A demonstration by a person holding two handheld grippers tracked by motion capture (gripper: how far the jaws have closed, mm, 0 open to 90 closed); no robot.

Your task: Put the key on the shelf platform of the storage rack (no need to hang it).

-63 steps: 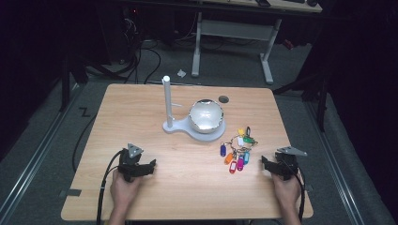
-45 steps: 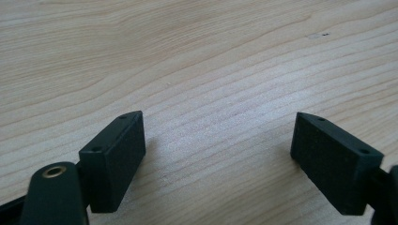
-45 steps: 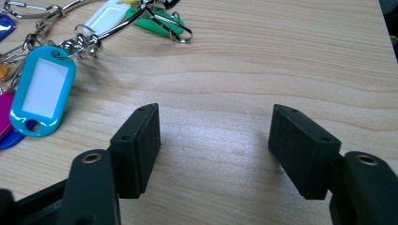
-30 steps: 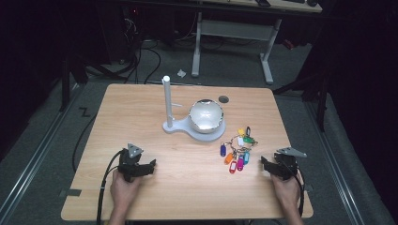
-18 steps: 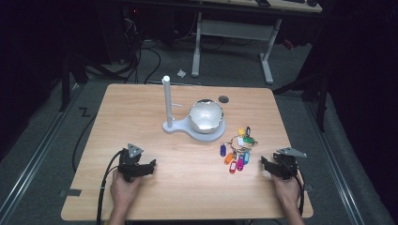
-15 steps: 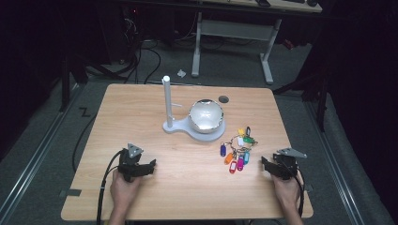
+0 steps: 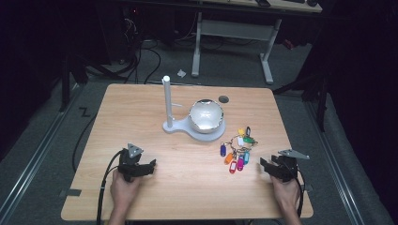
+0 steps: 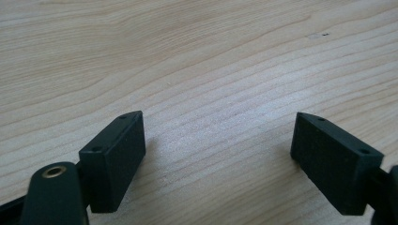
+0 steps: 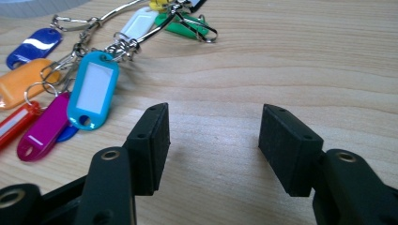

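Observation:
A bunch of coloured key tags on a metal ring (image 7: 236,149) lies on the wooden table (image 7: 141,112), right of centre. My right gripper (image 7: 273,167) rests open on the table just right of the tags. In the right gripper view its jaws stand apart over bare wood, with the light blue tag (image 9: 93,89), magenta tag (image 9: 43,127) and orange tag (image 9: 21,82) to their left. My left gripper (image 7: 139,168) sits open near the front left of the table, jaws (image 8: 220,150) wide apart with only wood between them.
A white stand with an upright post (image 7: 166,101) and a shiny dome (image 7: 206,115) stands mid-table behind the tags. A small dark hole (image 7: 223,99) marks the tabletop behind it. Cables and a desk frame lie on the dark floor beyond.

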